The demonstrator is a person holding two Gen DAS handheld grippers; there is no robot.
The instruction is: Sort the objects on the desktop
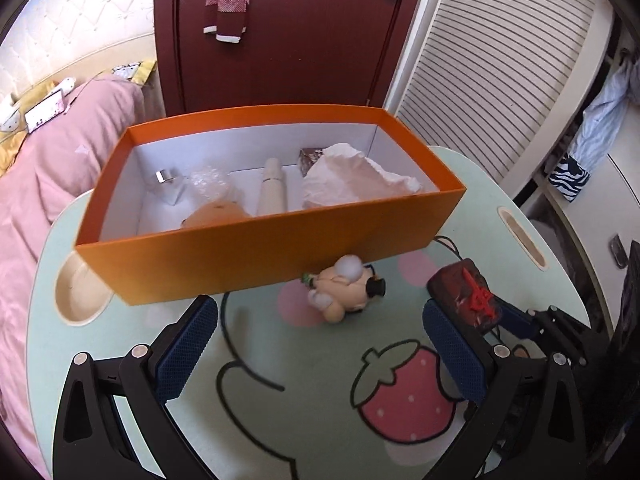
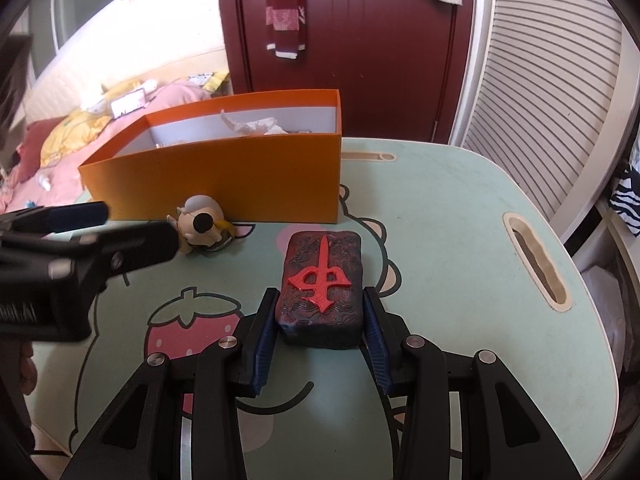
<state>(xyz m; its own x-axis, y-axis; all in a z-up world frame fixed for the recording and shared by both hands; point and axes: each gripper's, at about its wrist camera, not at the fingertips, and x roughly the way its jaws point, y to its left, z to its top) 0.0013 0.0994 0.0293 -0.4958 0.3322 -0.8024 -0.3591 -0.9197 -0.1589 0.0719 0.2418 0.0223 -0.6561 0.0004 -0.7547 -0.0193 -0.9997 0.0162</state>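
1. My right tongs (image 2: 318, 322) are clamped on the block (image 2: 322, 286), which rests on the worktop (image 2: 460, 240) at 6 o'clock in the right view. I judge the step to be picking it up.
2. Next it needs a lift over the box (image 2: 216, 178) wall at 11 o'clock.
3. My left tongs (image 1: 320, 344) stand wide and hold nothing, aimed at the doll (image 1: 348, 288).
4. The block is dark and rough-carved, with a raised red glyph. The box is smooth orange card. The doll looks soft and round.
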